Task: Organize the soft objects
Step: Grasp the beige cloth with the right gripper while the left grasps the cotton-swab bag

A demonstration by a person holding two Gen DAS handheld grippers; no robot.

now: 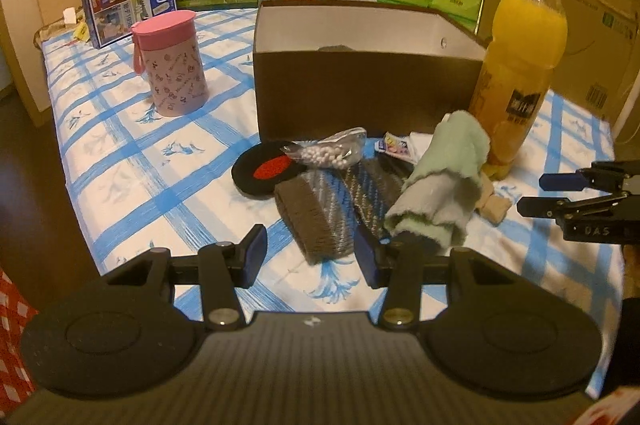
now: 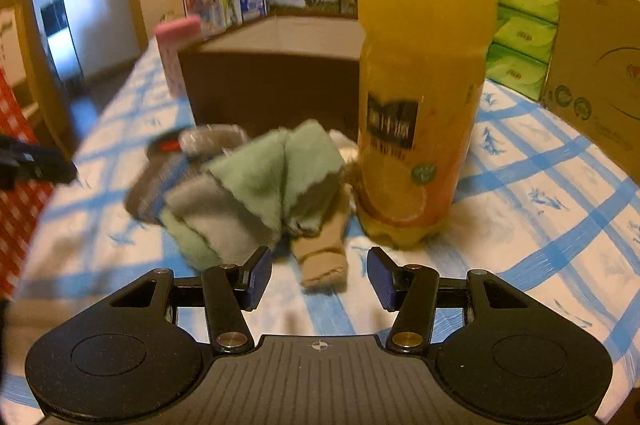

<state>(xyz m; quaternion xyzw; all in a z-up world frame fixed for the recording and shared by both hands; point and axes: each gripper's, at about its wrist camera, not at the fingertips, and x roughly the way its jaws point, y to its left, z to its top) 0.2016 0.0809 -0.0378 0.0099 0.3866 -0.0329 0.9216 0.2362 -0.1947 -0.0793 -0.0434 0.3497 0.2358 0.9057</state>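
Hovering L gripper [image 1: 312,257] spread over grey socks [image 1: 316,213], R gripper [image 2: 318,275] spread nr beige sock [image 2: 324,261]

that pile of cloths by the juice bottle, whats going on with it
A person holds a two-finger gripper in each hand, sorting soft things on a blue-checked tablecloth. The left gripper hangs open over a grey knitted piece; the right gripper hangs open by a beige sock. A green cloth lies crumpled beside the orange juice bottle. Nothing is gripped yet. The open brown box behind the pile shows only something dark inside.
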